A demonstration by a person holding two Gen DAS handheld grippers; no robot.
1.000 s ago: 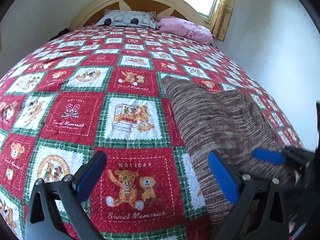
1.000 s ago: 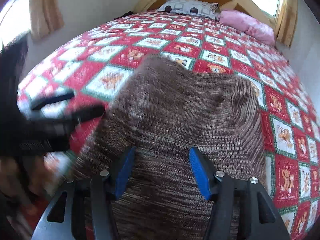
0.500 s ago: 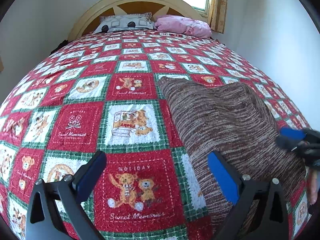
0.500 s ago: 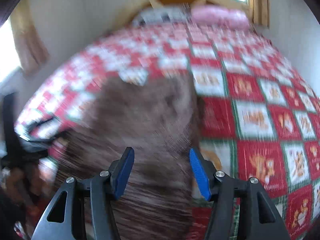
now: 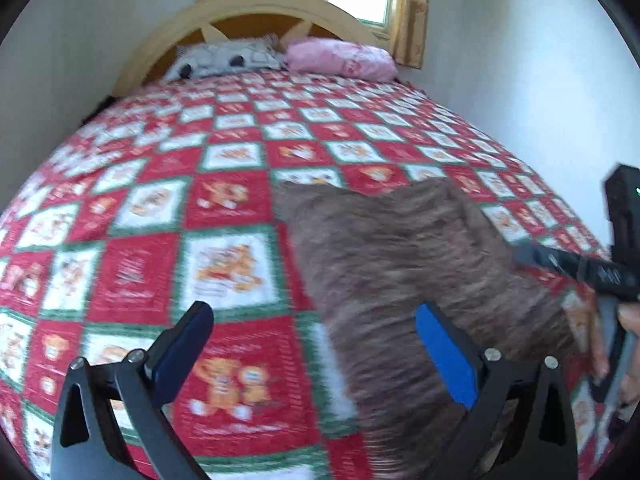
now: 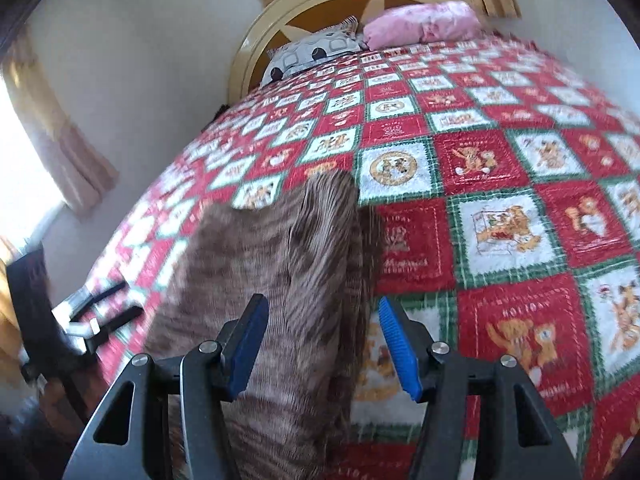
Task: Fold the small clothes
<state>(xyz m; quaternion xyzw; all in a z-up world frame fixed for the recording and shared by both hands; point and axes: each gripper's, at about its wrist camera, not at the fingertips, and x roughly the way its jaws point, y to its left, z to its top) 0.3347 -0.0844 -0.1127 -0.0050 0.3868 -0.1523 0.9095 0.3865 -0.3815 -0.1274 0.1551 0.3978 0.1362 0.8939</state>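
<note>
A brown striped knit garment [image 5: 404, 264] lies flat on the red, white and green quilt [image 5: 224, 208]. My left gripper [image 5: 316, 344] is open and empty, low over the quilt, its right finger above the garment's left part. The right gripper shows at the right edge of this view [image 5: 568, 268]. In the right wrist view the garment [image 6: 276, 264] has a raised fold along its right side. My right gripper [image 6: 320, 340] is open over that edge, holding nothing. The left gripper [image 6: 100, 316] shows at the far left.
A grey patterned pillow [image 5: 224, 60] and a pink pillow [image 5: 340, 58] lie at the wooden headboard [image 5: 256, 8]. White walls stand on both sides of the bed. A curtained window [image 6: 44, 148] is at the left in the right wrist view.
Both grippers have swung over the bed; the views are blurred. The right gripper has moved to the garment's right edge. Both stayed open.
</note>
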